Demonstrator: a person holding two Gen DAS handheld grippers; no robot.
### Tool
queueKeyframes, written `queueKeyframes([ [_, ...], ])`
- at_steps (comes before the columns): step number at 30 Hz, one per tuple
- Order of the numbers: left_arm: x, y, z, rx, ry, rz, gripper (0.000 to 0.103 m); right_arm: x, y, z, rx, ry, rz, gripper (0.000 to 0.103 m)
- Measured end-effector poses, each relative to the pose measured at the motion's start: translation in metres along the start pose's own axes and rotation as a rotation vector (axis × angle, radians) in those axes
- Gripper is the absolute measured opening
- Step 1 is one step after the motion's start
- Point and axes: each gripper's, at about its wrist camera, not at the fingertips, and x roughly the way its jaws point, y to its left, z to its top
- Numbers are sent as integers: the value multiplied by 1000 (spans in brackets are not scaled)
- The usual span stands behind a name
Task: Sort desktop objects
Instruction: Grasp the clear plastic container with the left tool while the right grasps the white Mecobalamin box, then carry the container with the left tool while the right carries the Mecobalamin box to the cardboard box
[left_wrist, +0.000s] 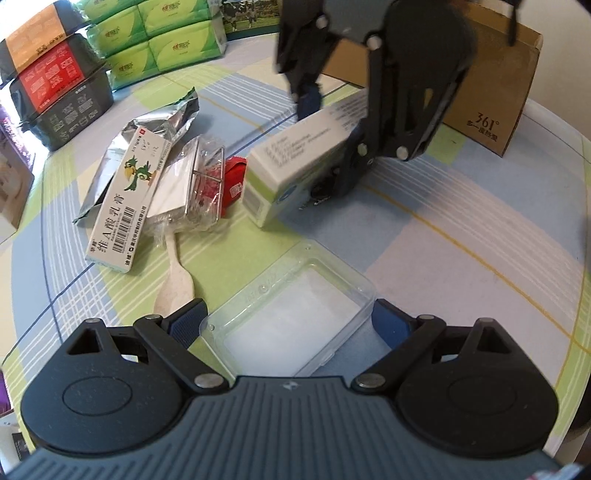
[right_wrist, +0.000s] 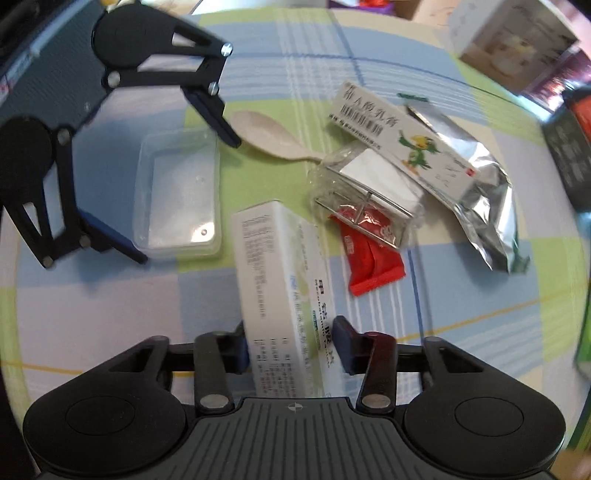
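Jaws of the right gripper (right_wrist: 291, 347) clamp the white medicine box (right_wrist: 280, 295) at its near end; the left gripper (left_wrist: 288, 317) spreads wide around the clear plastic container (left_wrist: 291, 314).

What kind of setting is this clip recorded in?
Probably a home table used as a sorting area: a checked tablecloth, stacked tissue packs and a shoe carton at the edge, and medicine boxes lying loose.

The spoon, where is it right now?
The spoon lies on the tablecloth between the clear plastic box and the pile of packets, its handle tucked under the cellophane-wrapped item.
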Motion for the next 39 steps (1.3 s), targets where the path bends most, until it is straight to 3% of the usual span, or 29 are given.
queueKeyframes([
  [3, -8, -3, 3, -25, -4, 21, 93, -15, 14, -5, 37, -19, -32, 22],
  [14, -38, -9, 12, -177, -10, 68, 93, -63, 50, -30, 225, -71, -111, 22],
  [21, -66, -21, 27, -191, -16, 88, 93, -105, 66, -44, 322, -117, -163, 22],
  [31, -106, -49, 69, -163, -55, 111, 93, -189, 79, -68, 429, -207, -246, 22],
  [39, -124, -72, 112, -235, -80, 99, 93, -233, 80, -113, 516, -213, -321, 22],
])
